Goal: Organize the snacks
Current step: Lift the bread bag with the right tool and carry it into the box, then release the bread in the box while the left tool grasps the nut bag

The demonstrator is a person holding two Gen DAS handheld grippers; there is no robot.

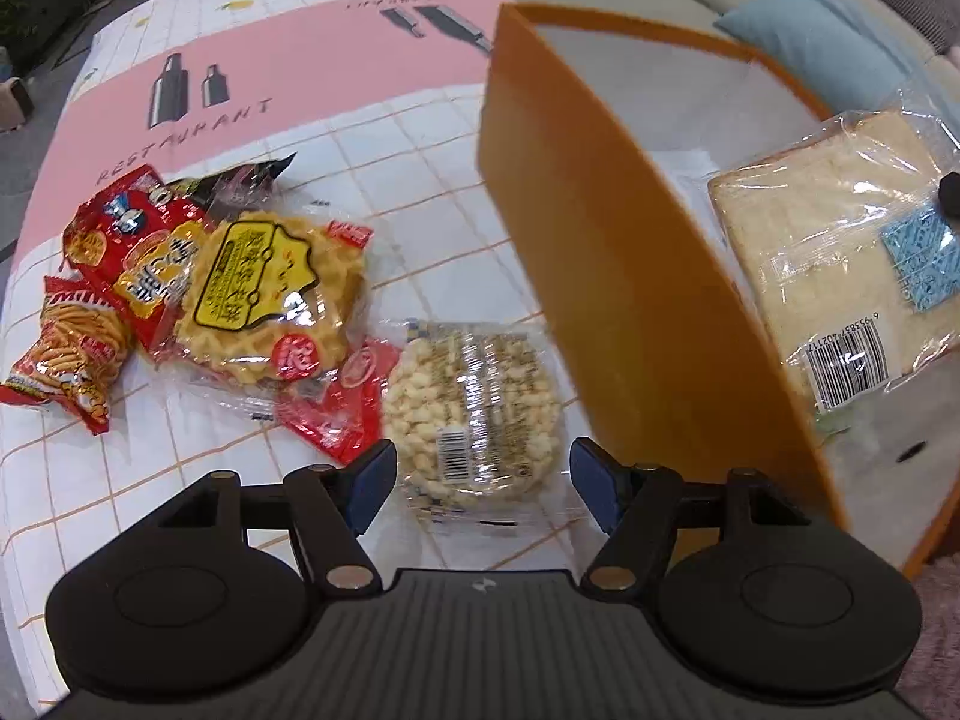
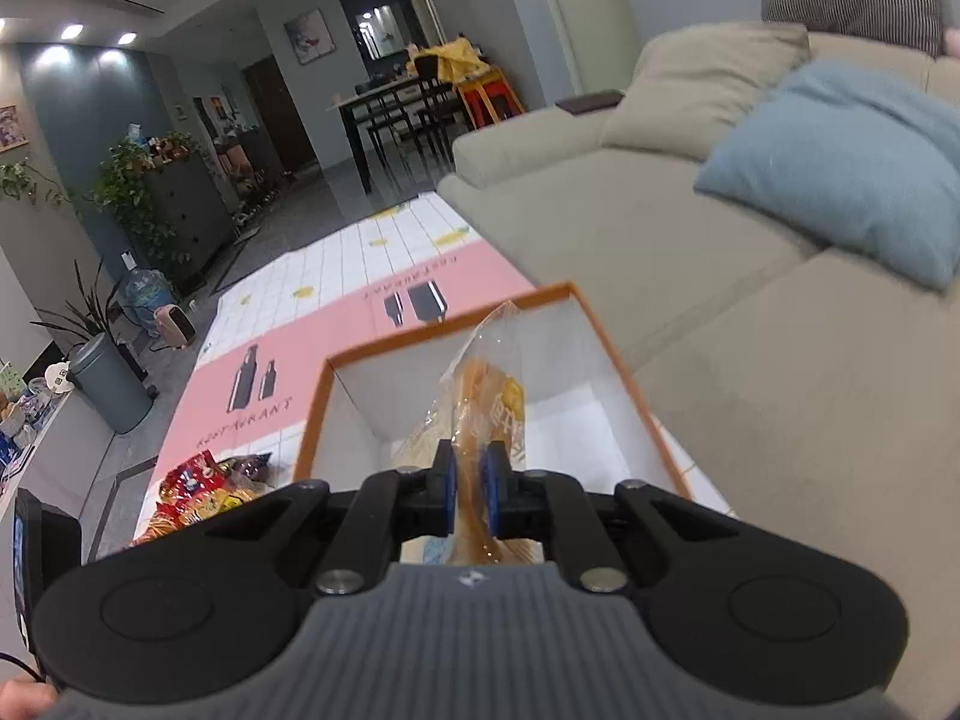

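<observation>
My left gripper (image 1: 483, 483) stands open just above a round puffed-rice cake in clear wrap (image 1: 474, 414), which lies between its blue pads untouched. To its left lie a yellow waffle-like cake pack (image 1: 273, 294) and red snack bags (image 1: 90, 324). An orange box with a white inside (image 1: 606, 276) stands to the right. Over it hangs a wrapped bread slice (image 1: 840, 258). My right gripper (image 2: 470, 489) is shut on that bread pack (image 2: 480, 414), holding it over the open box (image 2: 591, 324).
The snacks lie on a white-tiled cloth with a pink band (image 1: 288, 84). A beige sofa (image 2: 750, 360) with a blue cushion (image 2: 840, 168) runs close behind the box. Red snack bags (image 2: 198, 489) show at the left of the right wrist view.
</observation>
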